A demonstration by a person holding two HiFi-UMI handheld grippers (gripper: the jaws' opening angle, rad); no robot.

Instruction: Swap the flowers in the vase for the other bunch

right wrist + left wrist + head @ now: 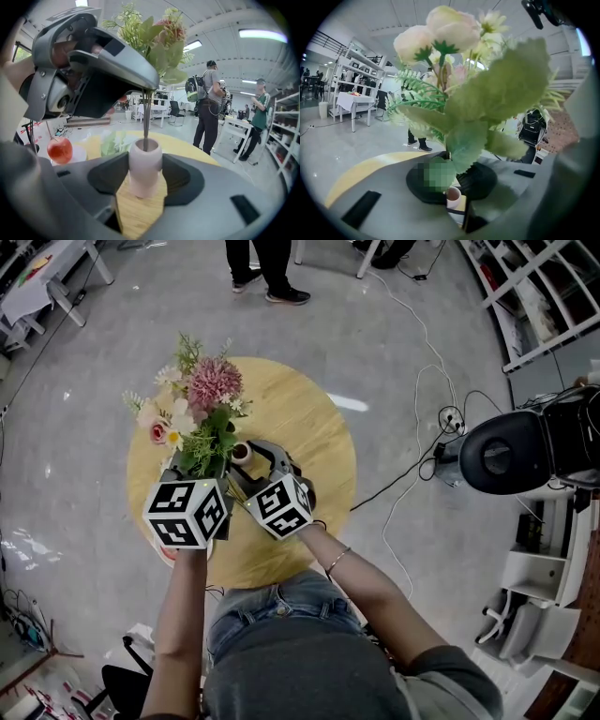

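Note:
A small pink vase (241, 452) stands on the round wooden table (309, 427). My right gripper (248, 457) is shut on the vase (145, 168), one pad against each side. A bunch with a pink bloom, cream roses and green leaves (202, 404) rises from it. My left gripper (210, 474) is shut on its stems just above the vase mouth. In the right gripper view the thin stems (146, 117) run from the left gripper's grey body (93, 61) down into the vase. The other bunch (115, 140), green and white, lies on the table behind the vase.
A red apple (59, 149) sits on a pale plate at the table's left. Two people (208, 108) stand beyond the table, and feet (272, 287) show at the top of the head view. Cables (422, 427) and a black chair (506, 456) are on the right.

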